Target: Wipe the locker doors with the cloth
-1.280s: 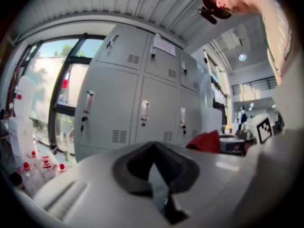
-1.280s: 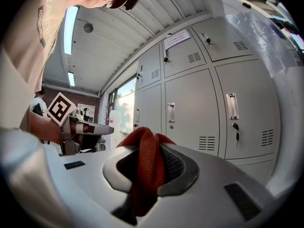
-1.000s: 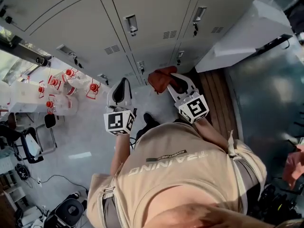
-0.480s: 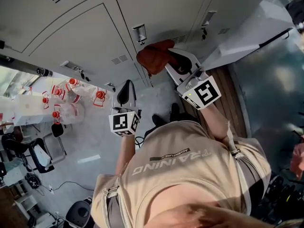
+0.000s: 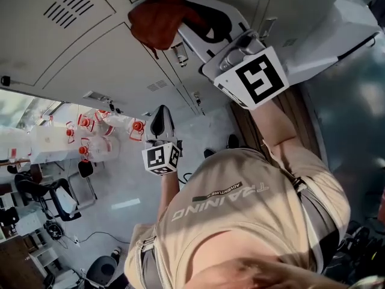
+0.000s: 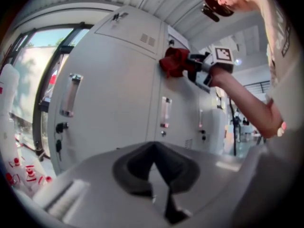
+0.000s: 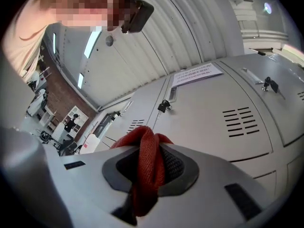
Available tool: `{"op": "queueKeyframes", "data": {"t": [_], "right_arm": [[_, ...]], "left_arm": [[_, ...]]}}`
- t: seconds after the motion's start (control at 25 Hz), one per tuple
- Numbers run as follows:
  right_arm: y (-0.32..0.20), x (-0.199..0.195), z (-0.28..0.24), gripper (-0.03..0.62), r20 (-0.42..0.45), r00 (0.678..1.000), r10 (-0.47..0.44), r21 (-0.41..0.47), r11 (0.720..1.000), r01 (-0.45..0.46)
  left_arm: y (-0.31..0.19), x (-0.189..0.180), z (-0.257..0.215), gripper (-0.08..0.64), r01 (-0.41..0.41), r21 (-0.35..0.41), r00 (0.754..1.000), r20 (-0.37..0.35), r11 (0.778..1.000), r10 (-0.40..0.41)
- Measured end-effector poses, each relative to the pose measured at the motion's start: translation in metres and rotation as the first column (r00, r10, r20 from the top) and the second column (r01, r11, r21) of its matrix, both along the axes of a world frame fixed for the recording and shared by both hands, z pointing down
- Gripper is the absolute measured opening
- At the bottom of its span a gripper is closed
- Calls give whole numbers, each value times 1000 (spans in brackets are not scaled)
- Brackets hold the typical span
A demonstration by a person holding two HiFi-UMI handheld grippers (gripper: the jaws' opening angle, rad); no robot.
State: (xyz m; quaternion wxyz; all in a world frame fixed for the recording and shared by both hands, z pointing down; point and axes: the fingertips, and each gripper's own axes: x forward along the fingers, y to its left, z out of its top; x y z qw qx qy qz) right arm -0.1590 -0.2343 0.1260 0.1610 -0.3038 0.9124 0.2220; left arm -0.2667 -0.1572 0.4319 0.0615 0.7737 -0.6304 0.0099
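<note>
Head view: 1 cloth [image 5: 157,18] pinched in R hand-held gripper [image 5: 186,15].

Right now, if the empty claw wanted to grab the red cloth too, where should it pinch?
Probably the loose bunch of the red cloth puffing out past the right claw, coming from the person's left side. That part is free; the rest is clamped in the shut jaws. The left claw would need to open first.

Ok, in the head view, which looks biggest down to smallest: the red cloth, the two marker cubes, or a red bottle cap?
1. Red cloth and right marker cube: about alike, so no ranking; the cube is nearer the camera.
2. Left marker cube.
3. Red bottle cap.
</note>
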Motion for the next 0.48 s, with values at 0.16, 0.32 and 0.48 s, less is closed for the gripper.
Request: {"op": "queueKeyframes", "data": {"t": [0.16, 0.32, 0.48], "right_arm": [[-26, -6, 9, 63, -23, 999, 35, -37, 999, -35], [-32, -9, 32, 63, -56, 997, 45, -46, 998, -47], [-34, -11, 64, 63, -105, 993, 46, -88, 995, -56]], "left_arm": [[-8, 2, -5, 5, 2, 6, 1000, 4, 1000, -2], [-8, 1, -4, 5, 15, 2, 1000, 0, 1000, -15], [-5, 3, -2, 6, 21, -1, 1000, -1, 1000, -21]]}}
